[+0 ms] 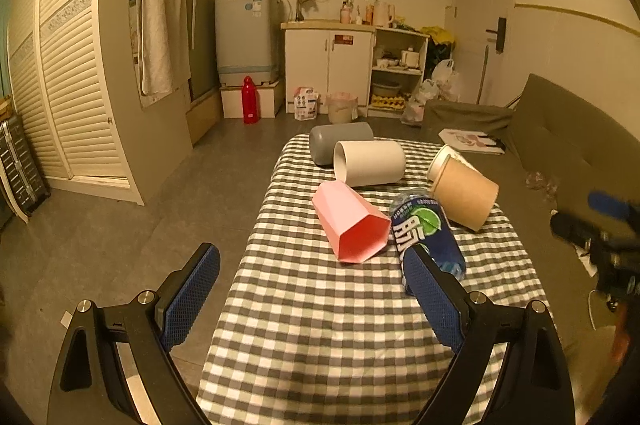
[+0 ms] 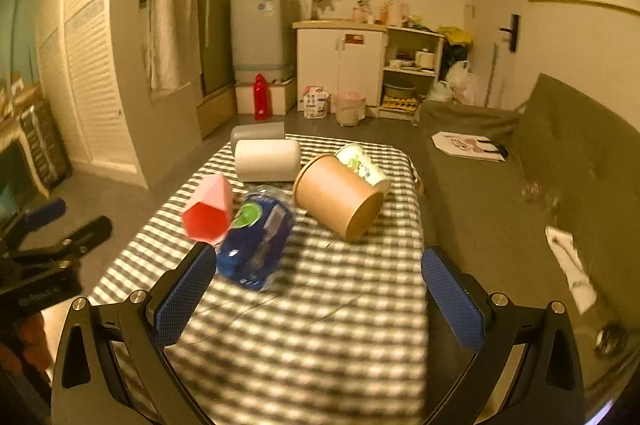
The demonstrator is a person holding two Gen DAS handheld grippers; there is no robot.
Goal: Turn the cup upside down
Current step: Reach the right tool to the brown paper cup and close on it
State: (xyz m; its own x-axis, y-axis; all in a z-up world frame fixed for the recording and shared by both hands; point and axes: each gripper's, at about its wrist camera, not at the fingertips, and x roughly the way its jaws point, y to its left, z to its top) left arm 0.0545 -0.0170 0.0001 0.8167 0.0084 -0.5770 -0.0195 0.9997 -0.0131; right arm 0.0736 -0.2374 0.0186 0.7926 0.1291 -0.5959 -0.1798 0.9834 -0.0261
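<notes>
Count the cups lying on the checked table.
5, all on their sides: grey cup at the far edge, white cup before it, pink cup nearest, brown cup right, printed cup behind it.

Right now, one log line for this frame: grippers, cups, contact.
left gripper: open, empty | right gripper: open, empty | pink cup: on its side | brown paper cup: on its side | contact: none
</notes>
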